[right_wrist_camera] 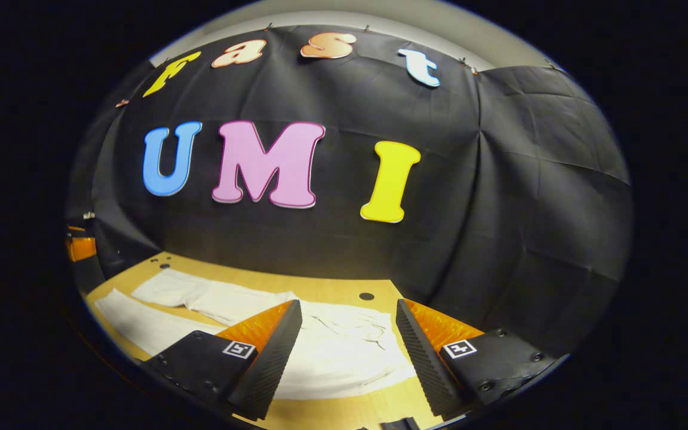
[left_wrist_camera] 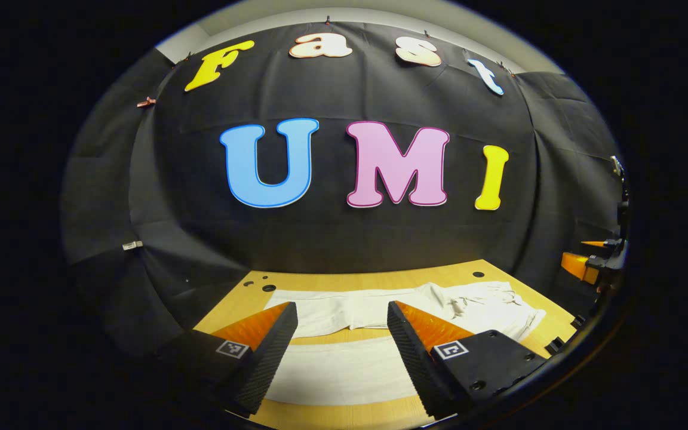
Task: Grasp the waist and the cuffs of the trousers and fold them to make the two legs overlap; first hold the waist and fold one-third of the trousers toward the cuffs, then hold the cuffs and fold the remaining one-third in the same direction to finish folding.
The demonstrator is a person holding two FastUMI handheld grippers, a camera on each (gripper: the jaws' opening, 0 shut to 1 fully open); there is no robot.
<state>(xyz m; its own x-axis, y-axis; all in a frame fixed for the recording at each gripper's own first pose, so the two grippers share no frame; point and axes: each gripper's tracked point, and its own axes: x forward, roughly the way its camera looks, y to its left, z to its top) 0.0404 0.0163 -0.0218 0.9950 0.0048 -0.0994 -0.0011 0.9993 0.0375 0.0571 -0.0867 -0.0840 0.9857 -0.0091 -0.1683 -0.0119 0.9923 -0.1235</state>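
Note:
White trousers (left_wrist_camera: 350, 310) lie flat on the wooden table (left_wrist_camera: 344, 279), two legs side by side with a strip of wood between them, the crumpled waist (left_wrist_camera: 487, 304) toward the right. My left gripper (left_wrist_camera: 342, 312) hovers open above the legs, nothing between its fingers. In the right gripper view the waist (right_wrist_camera: 344, 346) lies under and between the fingers of my right gripper (right_wrist_camera: 349, 307), which is open and held above the cloth; the legs (right_wrist_camera: 200, 298) run off to the left. The right gripper (left_wrist_camera: 589, 263) shows at the left gripper view's far right edge.
Small round holes (left_wrist_camera: 478, 274) dot the tabletop near its far edge. Black cloth walls close the booth behind and beside the table (right_wrist_camera: 332, 286). The other gripper (right_wrist_camera: 78, 248) peeks in at the right gripper view's left edge.

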